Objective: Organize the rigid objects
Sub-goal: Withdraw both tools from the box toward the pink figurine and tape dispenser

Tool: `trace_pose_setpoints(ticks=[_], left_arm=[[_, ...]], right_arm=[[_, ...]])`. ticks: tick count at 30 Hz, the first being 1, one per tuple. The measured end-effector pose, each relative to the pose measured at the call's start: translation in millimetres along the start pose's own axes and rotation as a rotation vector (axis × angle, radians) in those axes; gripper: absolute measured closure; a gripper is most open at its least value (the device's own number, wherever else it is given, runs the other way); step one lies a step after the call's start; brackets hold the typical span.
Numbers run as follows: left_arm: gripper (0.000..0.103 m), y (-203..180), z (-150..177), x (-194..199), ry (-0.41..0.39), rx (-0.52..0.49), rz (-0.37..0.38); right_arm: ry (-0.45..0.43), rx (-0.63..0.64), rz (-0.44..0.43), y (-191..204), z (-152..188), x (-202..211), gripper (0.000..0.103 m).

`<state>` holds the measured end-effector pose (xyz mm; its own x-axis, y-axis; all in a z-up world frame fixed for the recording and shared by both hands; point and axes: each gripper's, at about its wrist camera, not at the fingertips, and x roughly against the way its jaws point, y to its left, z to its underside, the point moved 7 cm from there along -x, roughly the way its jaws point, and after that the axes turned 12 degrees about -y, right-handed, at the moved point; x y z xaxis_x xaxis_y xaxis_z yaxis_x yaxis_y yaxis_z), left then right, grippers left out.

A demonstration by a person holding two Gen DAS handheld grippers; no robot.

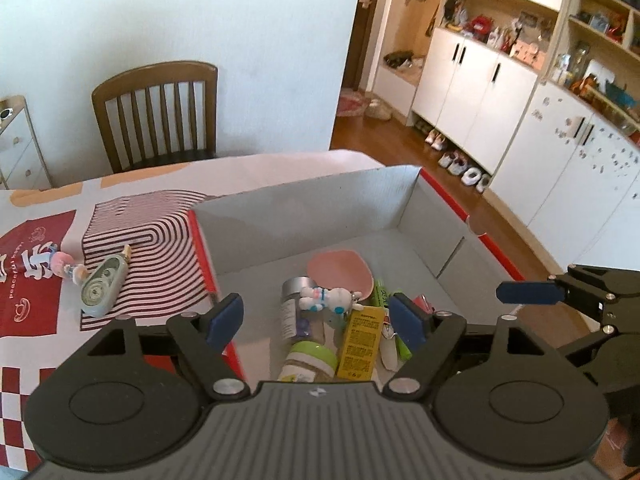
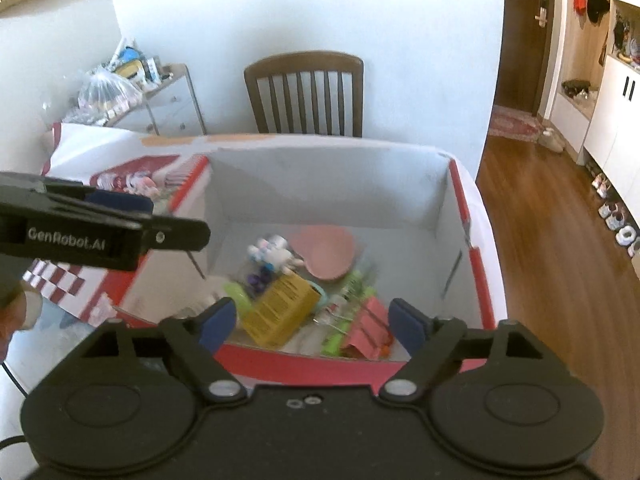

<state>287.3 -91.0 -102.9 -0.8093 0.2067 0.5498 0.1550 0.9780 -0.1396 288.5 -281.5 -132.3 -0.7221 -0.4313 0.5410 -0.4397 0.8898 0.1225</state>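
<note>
A cardboard box (image 1: 304,212) (image 2: 320,184) with a red rim and grey inside stands on the table. In it lie a pink paddle (image 1: 342,270) (image 2: 326,252), a white astronaut figure (image 1: 328,298) (image 2: 272,254), a yellow carton (image 1: 360,340) (image 2: 280,308), a green-lidded jar (image 1: 310,360), a grey-lidded jar (image 1: 294,308), green markers (image 1: 384,300) and a pink packet (image 2: 368,328). My left gripper (image 1: 316,318) hangs open above the box's left part, nothing between its fingers. My right gripper (image 2: 312,322) is open and empty over the box's near rim. Left of the box lie a green tape dispenser (image 1: 102,286) and a small pink figurine (image 1: 68,266).
A red and white patterned cloth (image 1: 36,300) covers the table. A wooden chair (image 1: 160,112) (image 2: 308,92) stands at the far side. A drawer unit (image 2: 172,108) with bags is at the back left. White cabinets (image 1: 480,92) and a wooden floor (image 2: 560,260) lie to the right.
</note>
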Motion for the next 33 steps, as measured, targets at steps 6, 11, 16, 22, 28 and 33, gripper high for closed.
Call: trace_pose_setpoints(ticks=[6,11,16,22,28,33], left_arm=[[0.019,39,0,28,-0.028,0.024,0.019],[0.017,86,0,43,-0.039,0.035,0.004],[0.005,135,0,51,-0.063,0.015,-0.047],[0.003,195,2,51,-0.104,0.04,-0.1],[0.003,242,3,31,-0.117,0.086,-0.177],[0.003,269,9,1,-0.092,0.128,-0.171]], right_arm=[[-0.073,-0.006,-0.02,40,-18,6,0.003],[-0.117,0.016,-0.042,85,-31,-1,0.0],[-0.118,0.02,-0.048,128,-37,-19,0.0],[-0.122,-0.005,-0.024,162,-47,-43,0.0],[-0.101,0.041,-0.04,197,-54,-70,0.0],[-0.083,0.066,-0.019,215,-57,-98,0.001]])
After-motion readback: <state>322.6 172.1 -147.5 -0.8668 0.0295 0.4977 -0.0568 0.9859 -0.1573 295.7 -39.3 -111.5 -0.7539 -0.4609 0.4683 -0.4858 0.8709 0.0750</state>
